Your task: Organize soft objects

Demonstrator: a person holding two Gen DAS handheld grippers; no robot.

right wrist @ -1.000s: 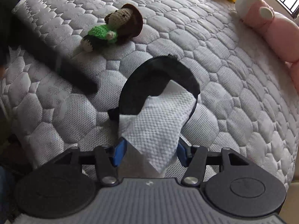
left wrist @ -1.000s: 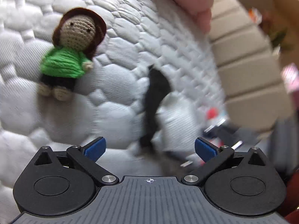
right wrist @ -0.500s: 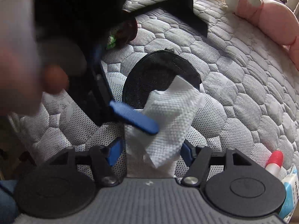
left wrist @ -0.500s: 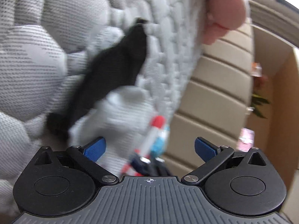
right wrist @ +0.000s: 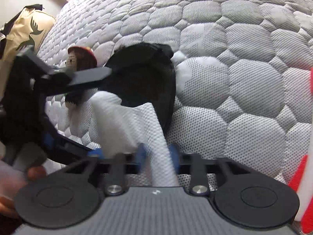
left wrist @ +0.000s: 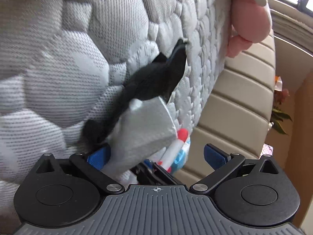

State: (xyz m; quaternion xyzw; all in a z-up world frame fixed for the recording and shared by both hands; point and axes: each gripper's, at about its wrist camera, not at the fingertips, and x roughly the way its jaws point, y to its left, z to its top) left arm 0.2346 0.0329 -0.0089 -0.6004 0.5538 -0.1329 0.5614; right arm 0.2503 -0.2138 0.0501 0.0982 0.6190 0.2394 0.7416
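mattress [right wrist: 244,82]: grey hexagon quilting | cloth [right wrist: 140,82]: black | tissue [right wrist: 140,125]: white (dimpled)

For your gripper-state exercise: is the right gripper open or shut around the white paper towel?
Shut. In the right wrist view the right gripper has both blue pads pressed against the white paper towel, pinching it narrow between them.

1. The crocheted doll [right wrist: 81,62] is partly hidden behind the blurred left gripper [right wrist: 93,150].
2. The pink plush toy [left wrist: 250,17] is cut off by the top edge.
3. The red-and-white object [right wrist: 305,186] at the right edge is blurred and cropped, so it cannot be identified.
4. The white cloth [right wrist: 137,125] is smeared by motion.
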